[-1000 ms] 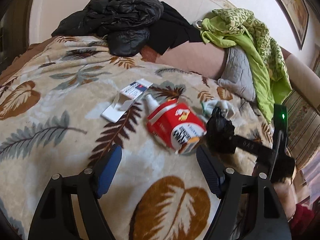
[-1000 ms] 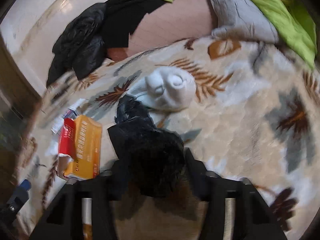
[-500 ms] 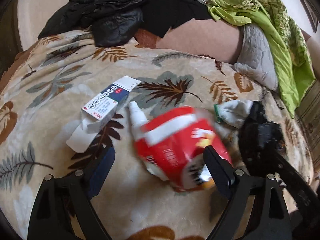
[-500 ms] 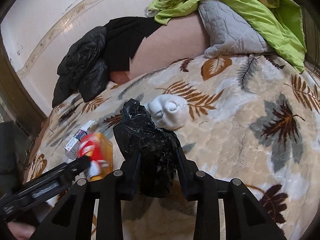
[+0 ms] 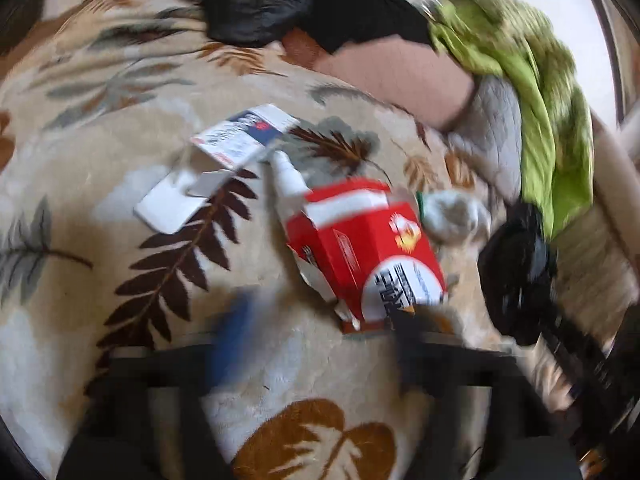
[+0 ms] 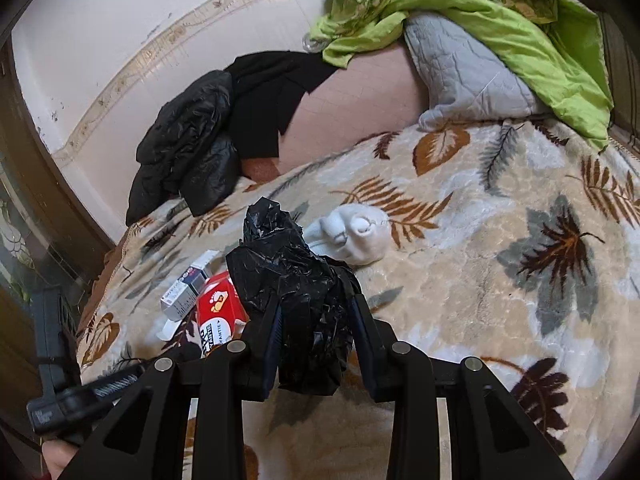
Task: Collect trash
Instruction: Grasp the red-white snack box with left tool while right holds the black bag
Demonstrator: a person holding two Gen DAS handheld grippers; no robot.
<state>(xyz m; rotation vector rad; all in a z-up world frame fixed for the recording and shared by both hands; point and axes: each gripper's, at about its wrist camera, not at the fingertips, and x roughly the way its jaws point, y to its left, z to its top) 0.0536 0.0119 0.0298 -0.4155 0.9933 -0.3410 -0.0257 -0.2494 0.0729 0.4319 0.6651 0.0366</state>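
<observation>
Across the bed lies a leaf-patterned blanket (image 6: pixel 500 320), with a green quilt (image 6: pixel 500 28) and a grey quilted pillow (image 6: pixel 464 76) heaped at its far side and a black jacket (image 6: pixel 184 148) bunched against the wall. On the blanket's middle sits the trash: a red carton (image 5: pixel 360 240) lying on its side, a white and blue box (image 5: pixel 236 140) with its flap open just beyond it, and a small white bottle (image 5: pixel 288 176) between the two, touching the carton's far end. A rolled white sock (image 6: pixel 352 236) rests close to the carton.

My right claw (image 6: pixel 316 328) is pinching a crumpled black plastic bag (image 6: pixel 296 280) between its pads; its jaws have just been closing on it, and the bag bulges above the fingers, held clear of the blanket. My left claw (image 5: pixel 316 336) is spread wide, its jaws having just been opening, with only blanket between them. It is blurred, low over the blanket, with the carton's near end just ahead of its right finger (image 5: pixel 408 340); I cannot tell whether they touch.
</observation>
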